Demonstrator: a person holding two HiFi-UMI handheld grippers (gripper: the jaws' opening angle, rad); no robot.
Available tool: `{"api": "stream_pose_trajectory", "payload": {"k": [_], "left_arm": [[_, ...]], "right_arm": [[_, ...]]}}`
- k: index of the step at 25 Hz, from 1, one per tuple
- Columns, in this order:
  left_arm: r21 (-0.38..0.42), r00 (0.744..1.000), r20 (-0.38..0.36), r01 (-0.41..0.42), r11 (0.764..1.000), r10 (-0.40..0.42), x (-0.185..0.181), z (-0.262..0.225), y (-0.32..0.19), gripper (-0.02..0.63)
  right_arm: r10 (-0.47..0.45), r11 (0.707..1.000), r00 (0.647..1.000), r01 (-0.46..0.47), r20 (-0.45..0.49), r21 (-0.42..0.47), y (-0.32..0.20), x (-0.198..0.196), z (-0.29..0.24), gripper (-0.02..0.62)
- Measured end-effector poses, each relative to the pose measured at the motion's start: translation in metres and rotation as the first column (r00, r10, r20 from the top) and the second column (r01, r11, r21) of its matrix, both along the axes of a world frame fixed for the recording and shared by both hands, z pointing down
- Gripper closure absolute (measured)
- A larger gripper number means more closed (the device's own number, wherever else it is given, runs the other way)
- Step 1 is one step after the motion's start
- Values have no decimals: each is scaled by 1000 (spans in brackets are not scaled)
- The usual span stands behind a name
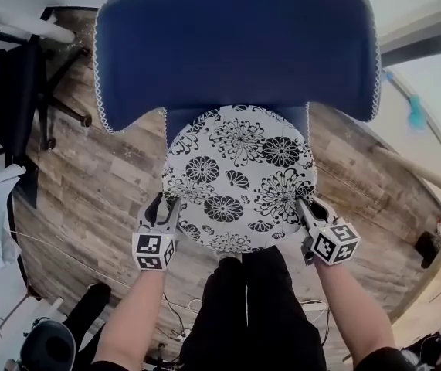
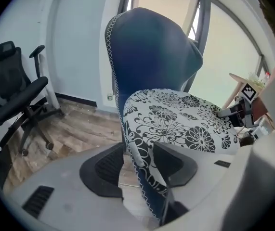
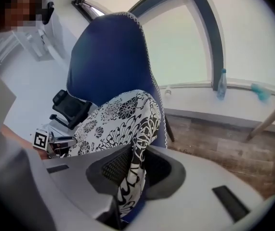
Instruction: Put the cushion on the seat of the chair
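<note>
Placing step, near its end. Cushion [image 1: 239, 178] lies flat on the seat of the chair [image 1: 235, 45], its far rim at 12 o'clock against the backrest and its near rim overhanging toward me at 6. My left tongs [image 1: 164, 211] sit at the cushion's 7 o'clock: jaws stand apart, the piped edge between them but not pinched, so that side is released. My right tongs [image 1: 308, 213] sit at 4 o'clock: pads are close on the fabric edge and look to be clenched on the cushion. As I judge it, the next move is to let the right side go, draw both tongs back toward 6 without dragging the rim, then check that the cushion sits centred. Count: one cushion, one blue chair, two tongs. One black office chair [image 1: 11, 83] off at 9 o'clock. One bottle [image 3: 221, 84] on the sill in the right gripper view.
</note>
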State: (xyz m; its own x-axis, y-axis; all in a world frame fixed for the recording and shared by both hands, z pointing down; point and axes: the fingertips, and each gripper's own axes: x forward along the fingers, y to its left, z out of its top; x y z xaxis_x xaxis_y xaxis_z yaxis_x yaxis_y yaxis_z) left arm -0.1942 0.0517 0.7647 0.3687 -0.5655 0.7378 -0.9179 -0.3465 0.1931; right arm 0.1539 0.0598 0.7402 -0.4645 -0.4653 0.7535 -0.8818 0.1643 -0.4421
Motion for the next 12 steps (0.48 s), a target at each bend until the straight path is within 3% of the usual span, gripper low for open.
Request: {"api": "stream_pose_trajectory", "payload": {"k": [5, 8, 12], "left_arm": [[-13, 999, 38, 11, 1000, -10, -10, 4, -2, 411], [25, 993, 53, 103, 994, -104, -25, -12, -12, 411], [80, 983, 25, 177, 981, -180, -37, -40, -25, 413]], "right_arm": [[-14, 1000, 985, 11, -172, -17, -2, 18, 8, 399], [-2, 1000, 966, -3, -258, -18, 1, 31, 7, 394], [12, 1000, 963, -8, -269, 18, -1, 34, -7, 394]]}}
